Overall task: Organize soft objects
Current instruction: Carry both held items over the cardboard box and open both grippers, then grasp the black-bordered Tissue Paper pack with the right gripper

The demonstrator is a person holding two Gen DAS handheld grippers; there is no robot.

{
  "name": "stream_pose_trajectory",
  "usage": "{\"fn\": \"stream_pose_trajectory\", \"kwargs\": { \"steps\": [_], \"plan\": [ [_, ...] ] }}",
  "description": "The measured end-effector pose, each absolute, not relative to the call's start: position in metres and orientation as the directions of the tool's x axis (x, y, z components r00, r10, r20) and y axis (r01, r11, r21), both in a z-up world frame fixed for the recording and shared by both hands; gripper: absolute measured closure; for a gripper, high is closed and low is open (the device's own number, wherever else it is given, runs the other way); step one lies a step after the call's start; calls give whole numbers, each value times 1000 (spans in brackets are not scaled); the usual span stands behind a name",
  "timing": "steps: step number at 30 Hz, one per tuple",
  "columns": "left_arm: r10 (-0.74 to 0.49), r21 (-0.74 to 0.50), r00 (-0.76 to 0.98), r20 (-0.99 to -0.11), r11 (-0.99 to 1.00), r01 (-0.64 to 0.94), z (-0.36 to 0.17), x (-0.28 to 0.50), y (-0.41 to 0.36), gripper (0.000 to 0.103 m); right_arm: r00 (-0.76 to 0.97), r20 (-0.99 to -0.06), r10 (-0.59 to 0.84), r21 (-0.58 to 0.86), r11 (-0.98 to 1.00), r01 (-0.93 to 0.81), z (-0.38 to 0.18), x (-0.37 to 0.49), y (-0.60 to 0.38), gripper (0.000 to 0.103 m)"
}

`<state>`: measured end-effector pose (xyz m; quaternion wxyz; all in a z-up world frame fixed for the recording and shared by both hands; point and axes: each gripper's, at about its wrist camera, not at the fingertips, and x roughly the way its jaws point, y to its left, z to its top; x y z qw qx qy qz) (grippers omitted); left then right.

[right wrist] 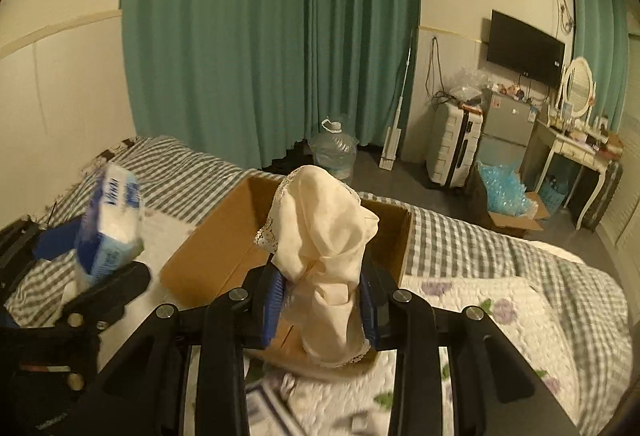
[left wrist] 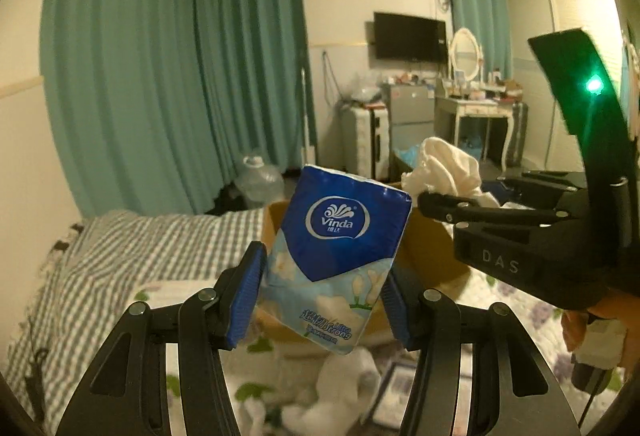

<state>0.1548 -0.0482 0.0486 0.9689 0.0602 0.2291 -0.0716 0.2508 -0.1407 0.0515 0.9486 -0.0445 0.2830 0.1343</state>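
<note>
My left gripper is shut on a blue Vinda tissue pack and holds it above the bed, in front of an open cardboard box. My right gripper is shut on a cream lace-edged cloth and holds it over the near edge of the same box. The right gripper with its cloth shows at the right of the left wrist view. The left gripper with the tissue pack shows at the left of the right wrist view.
The box sits on a bed with a grey checked cover and a floral quilt. White cloths and a framed picture lie on the quilt below. A water jug, suitcase and dresser stand beyond.
</note>
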Motion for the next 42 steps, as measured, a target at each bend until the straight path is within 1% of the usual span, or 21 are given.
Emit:
{"fn": "stream_pose_trajectory", "kwargs": {
  "steps": [4,8,10,12,13,14,15,16,20,23,26,29,32,33,34,35,38,42],
  "plan": [
    [-94,77,863,-496,986,151,33,203,-50,49,781,-579,236,22,962,-274,30,288,-148,71],
    [-71,107,847,-527,983,150,12,238,-55,49,762,-596,253,63,961,-270,12,311,-154,71],
    [-66,124,847,-527,980,153,5,244,-61,46,761,-598,251,59,961,-270,7,318,-156,71],
    [-66,136,854,-517,978,158,0,245,-64,46,762,-600,243,59,964,-261,4,322,-161,56],
    [-73,139,857,-511,976,166,-1,245,-65,46,761,-600,248,71,963,-258,3,324,-165,40],
    [-75,143,860,-505,975,169,-3,241,-67,46,762,-595,255,84,963,-256,3,324,-168,34],
    [-77,146,862,-502,974,172,-2,241,-68,43,765,-592,255,90,964,-251,4,322,-171,33],
    [-82,146,859,-505,973,178,0,242,-70,36,767,-591,250,92,965,-244,6,321,-173,32],
    [-71,155,857,-510,973,173,10,237,-71,36,790,-573,215,34,970,-240,24,305,-177,25],
    [-84,146,864,-496,973,179,26,219,-68,36,819,-539,198,12,974,-228,48,281,-183,20],
    [-115,105,874,-472,977,185,51,194,-57,36,839,-508,197,12,975,-222,75,254,-187,18],
    [-133,90,897,-422,978,187,85,158,-44,36,864,-465,194,12,977,-213,104,219,-187,10],
    [-137,83,916,-376,980,180,112,122,-33,35,876,-435,207,22,975,-219,126,186,-183,6],
    [-138,80,919,-369,981,179,118,113,-28,35,881,-425,210,20,975,-222,131,176,-181,5],
    [-138,80,921,-364,981,178,124,102,-23,28,885,-415,212,11,974,-228,136,161,-178,2],
    [-133,80,923,-361,982,173,129,92,-19,25,887,-408,216,3,972,-235,139,150,-176,1],
    [-104,75,934,-342,988,137,139,63,-6,24,886,-400,233,-26,964,-265,140,118,-165,1],
    [-70,77,938,-340,992,102,130,39,10,24,870,-427,247,-53,953,-297,110,84,-157,1]
  ]
}}
